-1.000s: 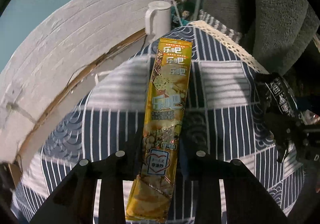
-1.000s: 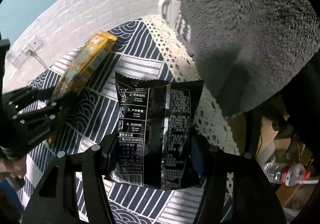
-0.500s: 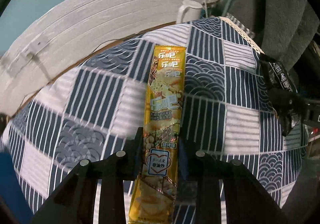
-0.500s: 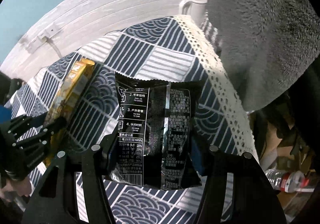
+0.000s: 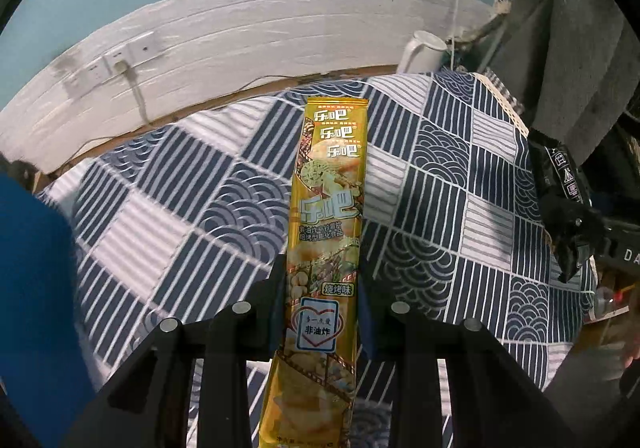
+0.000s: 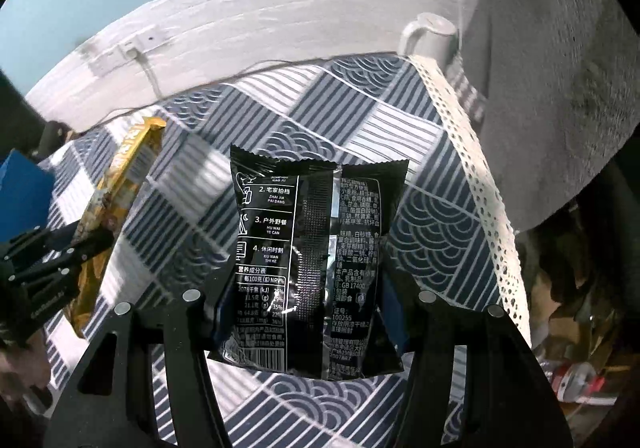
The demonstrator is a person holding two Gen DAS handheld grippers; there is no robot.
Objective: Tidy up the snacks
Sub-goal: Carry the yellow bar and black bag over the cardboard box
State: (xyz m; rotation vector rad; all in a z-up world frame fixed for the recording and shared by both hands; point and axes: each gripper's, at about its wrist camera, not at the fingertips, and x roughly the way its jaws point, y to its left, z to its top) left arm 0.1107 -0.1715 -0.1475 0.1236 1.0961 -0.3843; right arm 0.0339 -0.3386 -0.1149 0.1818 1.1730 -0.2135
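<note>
My left gripper [image 5: 320, 288] is shut on a long yellow snack packet [image 5: 326, 216] and holds it above the patterned tablecloth [image 5: 200, 188]. My right gripper [image 6: 300, 288] is shut on a black snack bag [image 6: 312, 248], held upright above the cloth. In the right wrist view the yellow packet [image 6: 120, 184] and the left gripper [image 6: 72, 248] show at the left. In the left wrist view the right gripper [image 5: 572, 244] and the black bag [image 5: 560, 176] show at the right edge.
A blue box [image 5: 32, 288] stands at the left; it also shows in the right wrist view [image 6: 24, 196]. A white mug [image 6: 428, 36] stands at the table's far right corner. A grey fleece garment [image 6: 560, 68] hangs at the right. A white brick wall with a socket [image 5: 120, 64] lies behind.
Both grippers have swung to the left with their packets. The blue box has come into view at the left, and the mug has shifted to the right.
</note>
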